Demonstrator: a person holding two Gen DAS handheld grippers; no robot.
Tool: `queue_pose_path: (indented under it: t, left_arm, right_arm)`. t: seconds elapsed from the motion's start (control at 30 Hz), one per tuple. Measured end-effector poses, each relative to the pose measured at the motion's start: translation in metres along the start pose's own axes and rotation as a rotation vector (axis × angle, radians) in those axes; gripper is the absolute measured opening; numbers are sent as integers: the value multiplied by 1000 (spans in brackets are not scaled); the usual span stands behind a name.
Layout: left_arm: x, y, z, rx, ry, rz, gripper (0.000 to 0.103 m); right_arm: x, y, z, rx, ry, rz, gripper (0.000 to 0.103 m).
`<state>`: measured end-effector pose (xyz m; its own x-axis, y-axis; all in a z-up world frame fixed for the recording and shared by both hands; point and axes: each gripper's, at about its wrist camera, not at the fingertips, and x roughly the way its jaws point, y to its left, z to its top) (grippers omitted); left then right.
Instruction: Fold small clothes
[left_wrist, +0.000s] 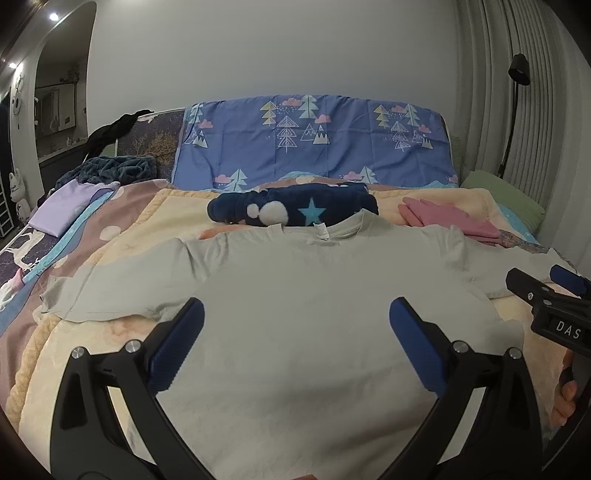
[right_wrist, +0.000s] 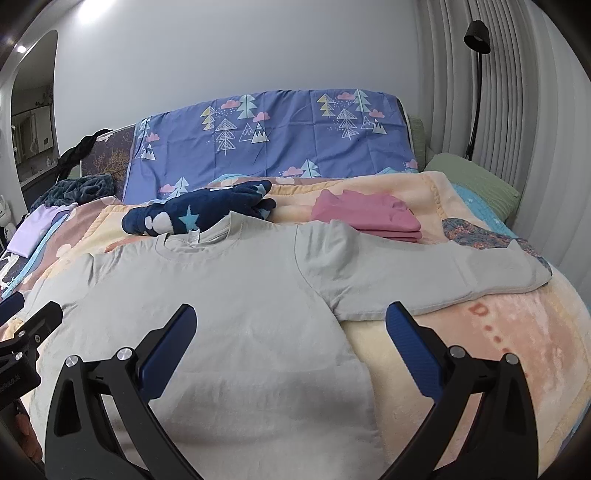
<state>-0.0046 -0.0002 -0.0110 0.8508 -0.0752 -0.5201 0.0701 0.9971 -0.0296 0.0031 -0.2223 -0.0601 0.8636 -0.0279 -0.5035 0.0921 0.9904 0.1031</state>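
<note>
A pale grey T-shirt (left_wrist: 295, 295) lies spread flat on the blanket, collar at the far end, both sleeves out to the sides; it also shows in the right wrist view (right_wrist: 229, 295). My left gripper (left_wrist: 297, 314) is open and empty, hovering over the shirt's lower body. My right gripper (right_wrist: 290, 317) is open and empty, over the shirt's right edge below the right sleeve (right_wrist: 424, 273). The right gripper also shows at the right edge of the left wrist view (left_wrist: 546, 284). The left gripper shows at the left edge of the right wrist view (right_wrist: 26, 314).
A folded pink garment (right_wrist: 369, 216) and a dark blue star-patterned bundle (right_wrist: 199, 214) lie beyond the collar. A folded lilac garment (left_wrist: 66, 206) sits far left. A blue tree-print cover (left_wrist: 314, 140) stands against the wall. A green pillow (right_wrist: 476, 181) and floor lamp (right_wrist: 476, 85) are at right.
</note>
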Motion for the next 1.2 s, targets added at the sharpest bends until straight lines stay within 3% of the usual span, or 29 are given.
queue_pose_path:
  t: [0.3, 0.63, 0.93, 1.2]
  left_arm:
    - [1, 1, -4, 0, 13, 11, 101]
    - [3, -4, -6, 22, 35, -34, 101]
    - [6, -3, -10, 24, 46, -50, 101]
    - [12, -1, -14, 17, 62, -60, 101]
  right_arm:
    - [3, 1, -1, 0, 15, -3, 102]
    - [5, 2, -3, 3, 29, -23, 102]
    - [18, 2, -7, -6, 108, -48, 102]
    - [21, 2, -10, -13, 121, -47, 102]
